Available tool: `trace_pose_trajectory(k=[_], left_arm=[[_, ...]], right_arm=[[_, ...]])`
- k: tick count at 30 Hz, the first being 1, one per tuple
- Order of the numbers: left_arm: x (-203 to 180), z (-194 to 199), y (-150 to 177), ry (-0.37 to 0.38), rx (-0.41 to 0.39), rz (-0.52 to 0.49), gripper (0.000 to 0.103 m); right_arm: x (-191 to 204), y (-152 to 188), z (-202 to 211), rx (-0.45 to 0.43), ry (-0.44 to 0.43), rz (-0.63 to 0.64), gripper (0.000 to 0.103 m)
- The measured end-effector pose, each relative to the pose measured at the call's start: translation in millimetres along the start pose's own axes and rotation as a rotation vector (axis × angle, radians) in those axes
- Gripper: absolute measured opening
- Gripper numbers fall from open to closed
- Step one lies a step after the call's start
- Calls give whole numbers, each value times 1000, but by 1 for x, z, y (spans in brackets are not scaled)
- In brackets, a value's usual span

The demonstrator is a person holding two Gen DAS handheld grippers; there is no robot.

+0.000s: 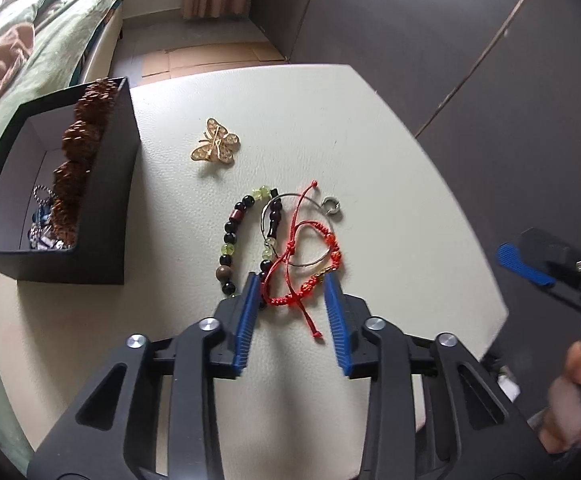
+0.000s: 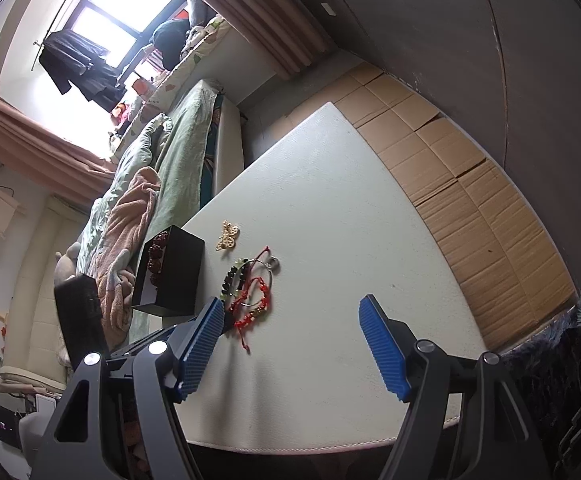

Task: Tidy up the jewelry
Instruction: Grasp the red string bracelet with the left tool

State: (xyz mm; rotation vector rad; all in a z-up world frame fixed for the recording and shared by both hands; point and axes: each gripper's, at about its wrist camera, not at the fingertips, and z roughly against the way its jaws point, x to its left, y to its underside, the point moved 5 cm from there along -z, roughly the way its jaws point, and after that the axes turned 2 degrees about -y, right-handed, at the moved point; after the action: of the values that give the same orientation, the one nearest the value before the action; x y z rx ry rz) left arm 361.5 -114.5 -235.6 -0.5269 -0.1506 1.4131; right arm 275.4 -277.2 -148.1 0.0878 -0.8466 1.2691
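Left wrist view: left gripper [image 1: 292, 280], blue-padded fingers spread, low over the white table [image 1: 390, 152]. Between its tips, lower centre of frame, lies the red braided cord bracelet [image 1: 310, 268], tangled with a thin silver wire hoop [image 1: 290, 232] and overlapping a dark-and-green beaded bracelet [image 1: 246, 236]. Red loop's long axis runs up-frame, roughly along the fingers; no pad appears to touch it yet. Gold filigree butterfly brooch [image 1: 215, 142] sits apart, above. Open black box [image 1: 70, 200], already holding brown beads, stands at left edge. Right gripper [image 2: 294, 316], also spread and empty, hovers farther off; left is clearly nearer. Judgement: closing risks snagging hoop and beads together.
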Motion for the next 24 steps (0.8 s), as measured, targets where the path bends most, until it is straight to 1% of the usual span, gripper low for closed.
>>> trace_pose_trajectory(k=[3, 5, 7, 10, 17, 19, 21, 24], left_arm=[[-3, -6, 1, -51, 1, -41, 24], [-3, -6, 0, -81, 1, -56, 9], [-1, -5, -3, -88, 4, -57, 4], [-1, -1, -4, -86, -5, -71, 3], [-1, 34, -14, -2, -63, -43, 2], [0, 45, -17, 11, -83, -35, 2], [3, 57, -20, 27, -103, -20, 2], [11, 74, -25, 31, -134, -3, 2]], right_arm=[[-2, 2, -2, 5, -3, -5, 70], [-1, 1, -4, 7, -4, -5, 70], [-1, 1, -4, 9, -7, -4, 70], [3, 0, -6, 12, -12, -3, 69], [11, -1, -14, 27, -26, 6, 69], [16, -3, -18, 36, -32, 12, 69], [20, -5, -23, 45, -33, 15, 65], [28, -8, -35, 71, -29, 25, 60]])
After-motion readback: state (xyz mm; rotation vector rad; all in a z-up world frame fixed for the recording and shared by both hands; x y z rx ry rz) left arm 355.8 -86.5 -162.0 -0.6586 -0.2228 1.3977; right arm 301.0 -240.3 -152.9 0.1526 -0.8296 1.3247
